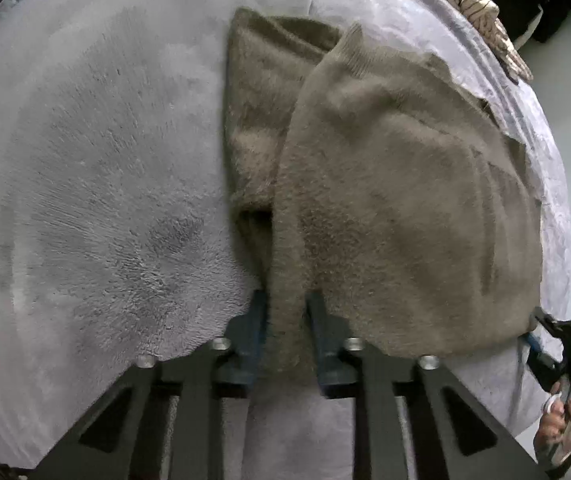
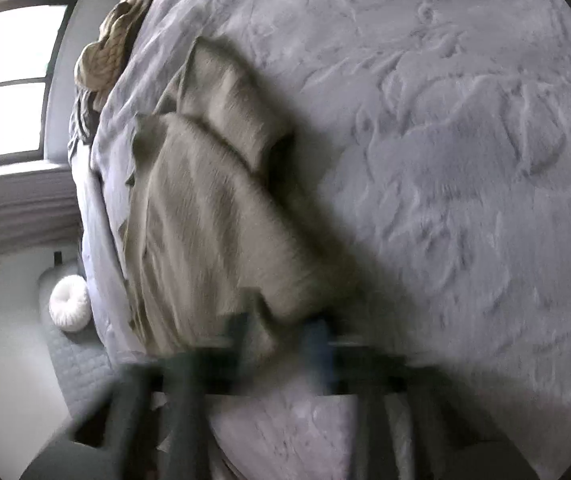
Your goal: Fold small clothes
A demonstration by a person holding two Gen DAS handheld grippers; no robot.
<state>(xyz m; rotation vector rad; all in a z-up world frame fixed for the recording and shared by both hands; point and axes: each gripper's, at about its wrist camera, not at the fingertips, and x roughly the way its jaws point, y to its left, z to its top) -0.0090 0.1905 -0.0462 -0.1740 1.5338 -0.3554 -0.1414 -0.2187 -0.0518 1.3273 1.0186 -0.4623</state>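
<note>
Left wrist view: my left tongs (image 1: 285,312) pinch a bunched edge of the fuzzy taupe knitted garment (image 1: 385,200), the dark blue fingers (image 1: 255,320) drawn in against the fabric on both sides. The garment lies on the pale grey plush blanket (image 1: 85,200) covering the bed, one panel already turned over another, so I judge the fold part done; squaring the near edge and any last fold remain. At the right rim my right tongs (image 1: 535,322) meet the garment's far corner, with my hand (image 1: 557,424) behind them; the fisheye edge crops them, so their hold is not readable from here.

Right wrist view: motion blur smears my right tongs (image 2: 281,336). The jaws look nearly shut with a flap of the taupe garment (image 2: 213,232) between them, which I take as a grip on its corner, though the pads themselves are lost in the smear. The garment lies near the bed's edge. A braided tan rope-like bundle (image 2: 105,52) sits beyond it, a white round cushion (image 2: 69,304) on the floor below, a bright window (image 2: 5,80) behind. The garment's underside and any sleeves are hidden.
</note>
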